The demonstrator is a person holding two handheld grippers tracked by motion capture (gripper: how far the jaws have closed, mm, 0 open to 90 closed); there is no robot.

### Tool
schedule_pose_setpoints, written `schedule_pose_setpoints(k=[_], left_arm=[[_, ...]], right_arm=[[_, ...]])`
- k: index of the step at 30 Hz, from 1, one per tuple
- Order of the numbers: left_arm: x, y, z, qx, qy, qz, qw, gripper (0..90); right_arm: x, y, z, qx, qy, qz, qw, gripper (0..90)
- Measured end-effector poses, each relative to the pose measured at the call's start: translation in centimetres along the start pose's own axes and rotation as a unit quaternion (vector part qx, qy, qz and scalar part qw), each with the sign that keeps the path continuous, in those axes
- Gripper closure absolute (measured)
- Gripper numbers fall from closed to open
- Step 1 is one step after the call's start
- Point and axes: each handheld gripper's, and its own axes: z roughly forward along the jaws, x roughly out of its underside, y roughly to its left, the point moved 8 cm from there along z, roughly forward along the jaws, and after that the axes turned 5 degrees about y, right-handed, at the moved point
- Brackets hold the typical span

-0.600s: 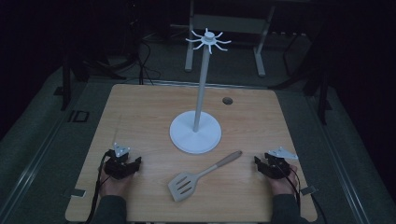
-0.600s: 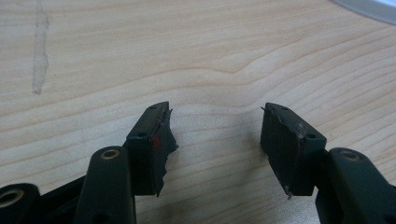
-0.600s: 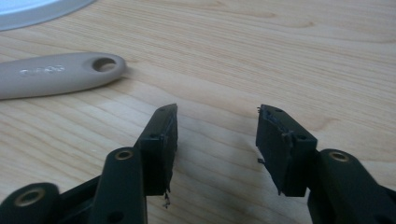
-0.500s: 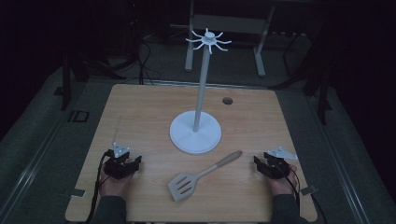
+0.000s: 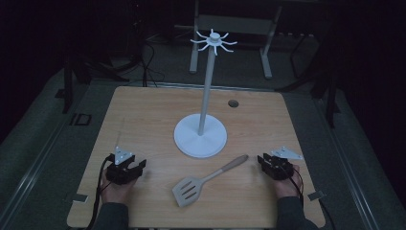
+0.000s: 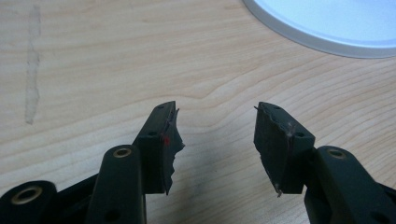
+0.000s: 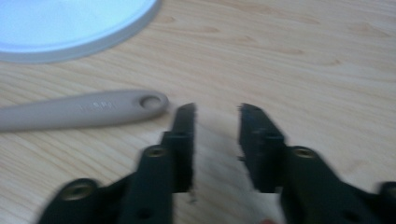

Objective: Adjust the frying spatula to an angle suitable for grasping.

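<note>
Both grippers rest low on the wooden table with jaws apart, holding nothing: the left gripper over bare wood, the right gripper just beside the spatula handle's end. Beyond stands the white stand.

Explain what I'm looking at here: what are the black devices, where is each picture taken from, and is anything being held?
A person sits at a light wooden table, holding hand-operated black tongs in each hand: the left tongs and the right tongs. The high view looks down from above. The other two pictures come from cameras riding on each tool, looking along its jaws. On the table stand a white hook-topped stand with a round base and a beige slotted spatula. Both tongs, left and right, are open and hold nothing.
</note>
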Motion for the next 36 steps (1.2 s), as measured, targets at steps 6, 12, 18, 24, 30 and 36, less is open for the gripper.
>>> schedule_pose_setpoints(k=[6,12,18,24,30,36], left_arm=[[-0.2,-0.3,-0.4,0.006,-0.01,0.007,0.9999,53.0],[-0.4,-0.6,-0.6,0.003,-0.018,0.019,0.9997,52.7],[-0.4,-0.6,-0.9,-0.003,-0.023,0.02,0.9995,52.6],[-0.4,-0.8,-1.1,-0.001,-0.024,0.022,0.9995,52.6],[-0.7,-1.3,-1.5,0.01,-0.036,0.02,0.9991,52.6],[-1.0,-2.2,-1.8,0.024,-0.042,0.029,0.9984,52.4]], right_arm=[[-1.4,0.3,1.6,0.001,0.023,-0.011,0.9997,89.9],[-2.3,0.8,3.7,-0.017,0.046,-0.014,0.9987,89.8],[-2.5,1.8,5.0,-0.034,0.072,-0.038,0.9961,90.0],[-1.6,1.8,4.2,-0.046,0.079,-0.047,0.9947,90.0],[-0.1,1.8,3.1,-0.045,0.075,-0.031,0.9957,87.7],[0.4,1.7,2.6,-0.053,0.069,-0.023,0.996,86.5]])
